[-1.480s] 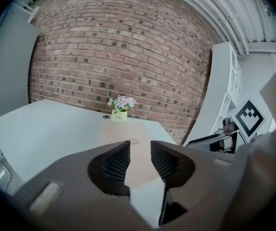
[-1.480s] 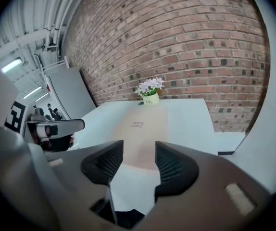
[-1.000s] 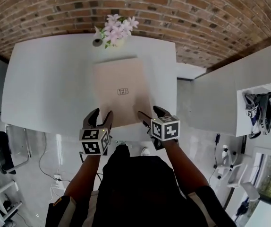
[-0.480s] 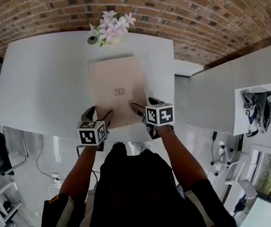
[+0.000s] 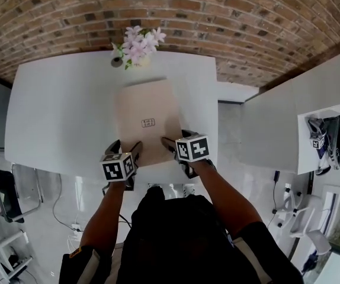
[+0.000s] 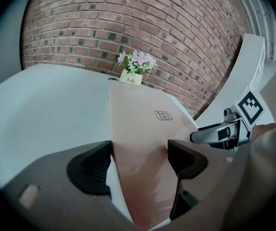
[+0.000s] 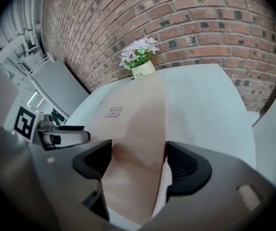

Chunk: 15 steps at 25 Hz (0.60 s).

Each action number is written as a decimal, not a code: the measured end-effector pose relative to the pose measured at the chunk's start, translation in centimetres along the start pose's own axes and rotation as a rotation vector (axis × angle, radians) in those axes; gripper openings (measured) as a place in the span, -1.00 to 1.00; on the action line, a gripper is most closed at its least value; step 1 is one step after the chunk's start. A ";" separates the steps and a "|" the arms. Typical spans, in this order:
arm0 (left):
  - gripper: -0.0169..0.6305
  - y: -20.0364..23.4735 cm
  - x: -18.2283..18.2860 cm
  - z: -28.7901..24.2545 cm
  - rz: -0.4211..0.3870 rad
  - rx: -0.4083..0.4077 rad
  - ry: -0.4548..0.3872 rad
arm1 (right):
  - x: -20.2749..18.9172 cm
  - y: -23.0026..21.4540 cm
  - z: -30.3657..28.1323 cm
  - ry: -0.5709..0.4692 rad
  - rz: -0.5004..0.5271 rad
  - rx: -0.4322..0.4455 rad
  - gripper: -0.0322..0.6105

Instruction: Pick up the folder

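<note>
L claw (image 5: pixel 125 148) sits at the counter's (image 5: pixel 57 111) near edge, jaws wide apart, gripping nothing. The tan folder's (image 5: pixel 146 120) left edge runs btw them, one pad over bare counter, the other over the folder. R claw (image 5: pixel 178 138) is near it, at the folder's near-right corner. Its jaws are closing but not pressing yet, w/ the right edge btw them. Folder lies flat mid-counter, small label (image 5: pixel 148 123) face up. Beyond it are a flower pot (image 5: pixel 137 43) w/ pink blooms, then a brick wall (image 5: pixel 217 16).
</note>
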State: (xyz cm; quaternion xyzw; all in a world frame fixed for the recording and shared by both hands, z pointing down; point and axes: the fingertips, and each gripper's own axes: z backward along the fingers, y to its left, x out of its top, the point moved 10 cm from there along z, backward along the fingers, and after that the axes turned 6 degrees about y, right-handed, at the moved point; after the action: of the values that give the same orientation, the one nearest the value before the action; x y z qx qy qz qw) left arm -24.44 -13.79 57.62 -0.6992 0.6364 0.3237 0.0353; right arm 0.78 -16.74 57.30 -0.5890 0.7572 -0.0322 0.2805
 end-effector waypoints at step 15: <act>0.18 -5.1 1.7 4.9 -0.039 0.016 -0.195 | 1.0 0.9 7.5 -0.162 0.077 -0.011 0.20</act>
State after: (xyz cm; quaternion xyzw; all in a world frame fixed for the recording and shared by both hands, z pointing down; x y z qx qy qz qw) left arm -21.80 -12.05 51.00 -0.6765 0.6187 0.3844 0.1090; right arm 3.27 -15.23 50.27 -0.5617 0.7542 0.0303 0.3387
